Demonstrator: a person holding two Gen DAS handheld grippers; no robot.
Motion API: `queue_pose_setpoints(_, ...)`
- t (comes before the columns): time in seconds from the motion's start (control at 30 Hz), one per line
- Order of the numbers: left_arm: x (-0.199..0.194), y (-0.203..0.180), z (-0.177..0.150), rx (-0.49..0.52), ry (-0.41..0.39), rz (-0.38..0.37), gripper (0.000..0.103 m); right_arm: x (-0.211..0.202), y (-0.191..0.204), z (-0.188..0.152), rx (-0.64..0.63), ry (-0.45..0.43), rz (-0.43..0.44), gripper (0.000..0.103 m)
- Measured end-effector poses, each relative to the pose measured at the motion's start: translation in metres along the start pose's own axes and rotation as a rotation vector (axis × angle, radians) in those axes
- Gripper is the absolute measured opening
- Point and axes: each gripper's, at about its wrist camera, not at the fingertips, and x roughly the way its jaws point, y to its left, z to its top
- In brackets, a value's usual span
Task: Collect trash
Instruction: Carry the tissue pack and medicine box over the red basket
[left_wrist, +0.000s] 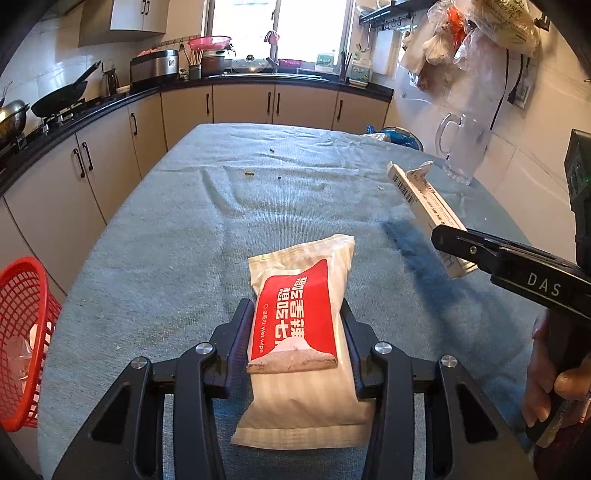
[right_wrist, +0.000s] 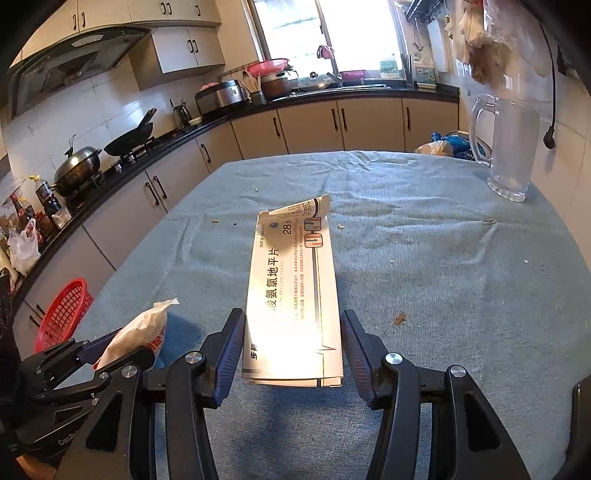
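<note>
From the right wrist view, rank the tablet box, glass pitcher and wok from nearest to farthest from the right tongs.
1. Tablet box, between the right tongs, centre.
2. Glass pitcher, far right on the table.
3. Wok, on the stove at left, beyond the table.

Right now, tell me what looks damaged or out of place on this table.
The medicine box in the right gripper has a torn, bent-up end flap. The wet wipe pack in the left gripper has its label flap peeled back and grimy. Small crumbs dot the rumpled blue tablecloth.
</note>
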Motion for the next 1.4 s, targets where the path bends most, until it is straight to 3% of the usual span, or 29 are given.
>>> queue_pose_setpoints(0.6,-0.006,0.0,0.001,0.006,-0.025,0.012,0.043,-0.003,0.001,0.003,-0.001,-0.013,0.016,0.057)
queue_pose_setpoints(0.9,-0.041,0.013,0.0,-0.022,-0.087,-0.003,0.043,-0.018,0.025,0.004,0.026,-0.024,0.08,0.057)
queue_pose_setpoints(1.1,-0.08,0.058,0.001,-0.098,-0.151,0.028,0.043,-0.015,0.081,0.001,-0.026,0.006,0.152,0.057)
queue_pose_setpoints(1.4,-0.137,0.176,-0.019,-0.262,-0.225,0.158,0.043,0.009,0.185,-0.001,-0.117,0.075,0.287,0.057)
